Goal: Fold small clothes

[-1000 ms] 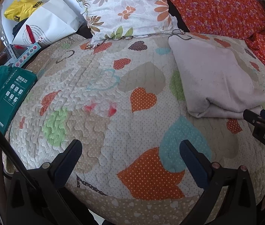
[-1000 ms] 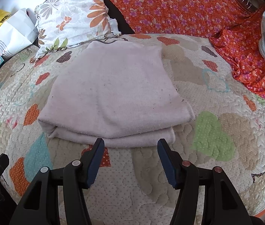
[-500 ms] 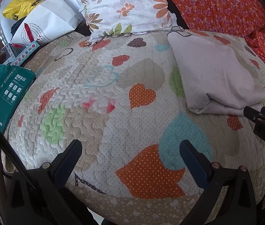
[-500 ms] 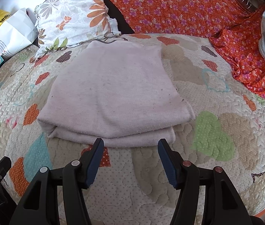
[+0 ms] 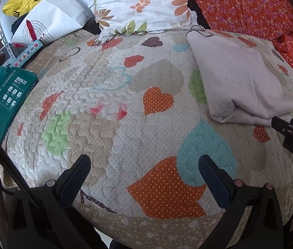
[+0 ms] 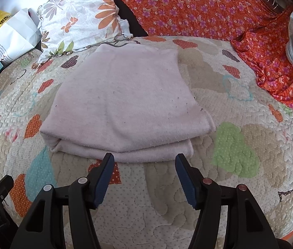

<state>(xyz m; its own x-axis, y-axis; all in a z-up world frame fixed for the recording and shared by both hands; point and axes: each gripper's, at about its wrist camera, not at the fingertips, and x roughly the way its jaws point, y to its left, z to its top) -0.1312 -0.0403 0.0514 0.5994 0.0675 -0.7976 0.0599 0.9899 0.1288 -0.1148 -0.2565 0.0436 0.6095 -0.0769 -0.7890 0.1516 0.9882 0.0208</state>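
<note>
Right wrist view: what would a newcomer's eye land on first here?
The folded pale pink garment in the middle of the heart-patterned quilt, just ahead of the right gripper, whose jaws stand open. Behind it, the floral pillow leans at the left, with the bright orange flowered cloth across the back.
</note>
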